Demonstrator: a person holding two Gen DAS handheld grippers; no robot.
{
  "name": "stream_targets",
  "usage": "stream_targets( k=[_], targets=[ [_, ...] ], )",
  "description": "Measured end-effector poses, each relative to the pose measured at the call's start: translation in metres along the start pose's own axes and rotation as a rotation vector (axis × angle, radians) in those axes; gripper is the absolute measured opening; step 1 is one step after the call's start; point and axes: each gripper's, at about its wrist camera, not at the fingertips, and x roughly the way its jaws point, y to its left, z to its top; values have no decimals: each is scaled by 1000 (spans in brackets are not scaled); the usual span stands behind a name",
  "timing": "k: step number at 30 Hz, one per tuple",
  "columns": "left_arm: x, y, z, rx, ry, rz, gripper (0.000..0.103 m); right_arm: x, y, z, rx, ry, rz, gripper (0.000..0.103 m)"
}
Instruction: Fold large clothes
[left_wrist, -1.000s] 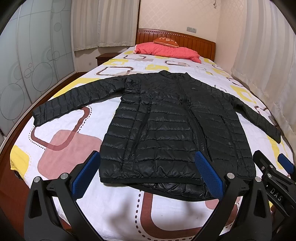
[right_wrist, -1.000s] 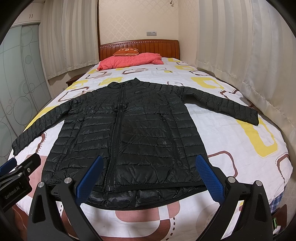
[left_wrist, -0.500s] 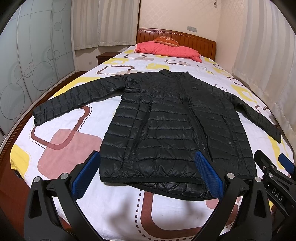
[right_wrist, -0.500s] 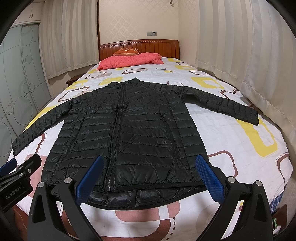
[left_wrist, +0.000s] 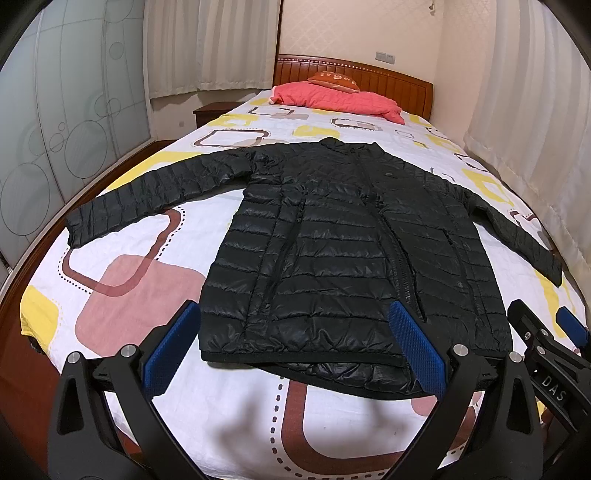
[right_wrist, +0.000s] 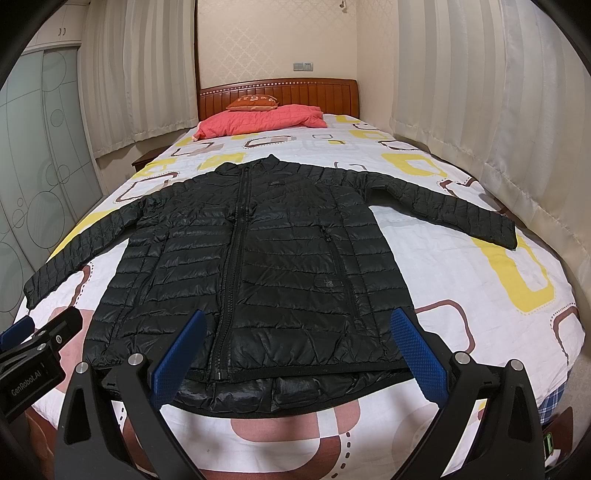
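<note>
A black quilted puffer jacket (left_wrist: 343, 251) (right_wrist: 266, 258) lies flat and face up on the bed, zipped, both sleeves spread out sideways, collar toward the headboard. My left gripper (left_wrist: 293, 343) hovers open above the hem at the foot of the bed, blue pads wide apart with nothing between them. Over the hem's right part my right gripper (right_wrist: 297, 345) also stands open and holds nothing. Each gripper shows at the edge of the other's view: the right gripper (left_wrist: 554, 347) at the far right, the left gripper (right_wrist: 33, 343) at the far left.
The bed sheet (left_wrist: 122, 291) is white with pink, yellow and brown squares. A red pillow (right_wrist: 258, 123) and an orange cushion (right_wrist: 253, 103) lie by the wooden headboard (right_wrist: 280, 94). Curtains hang on the right, frosted sliding doors (left_wrist: 55, 122) stand left, a nightstand (left_wrist: 208, 112) beside the bed.
</note>
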Motion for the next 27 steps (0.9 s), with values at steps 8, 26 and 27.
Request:
stream_targets(
  k=[8, 26, 27],
  targets=[
    [0, 0, 0, 0, 3, -1, 101, 0, 0, 0, 0, 1, 0, 99],
    [17, 2, -11, 1, 31, 1, 101, 10, 0, 1, 9, 13, 5, 99],
    [20, 2, -10, 0, 37, 1, 101, 12, -2, 1, 12, 16, 6, 99]
  ],
)
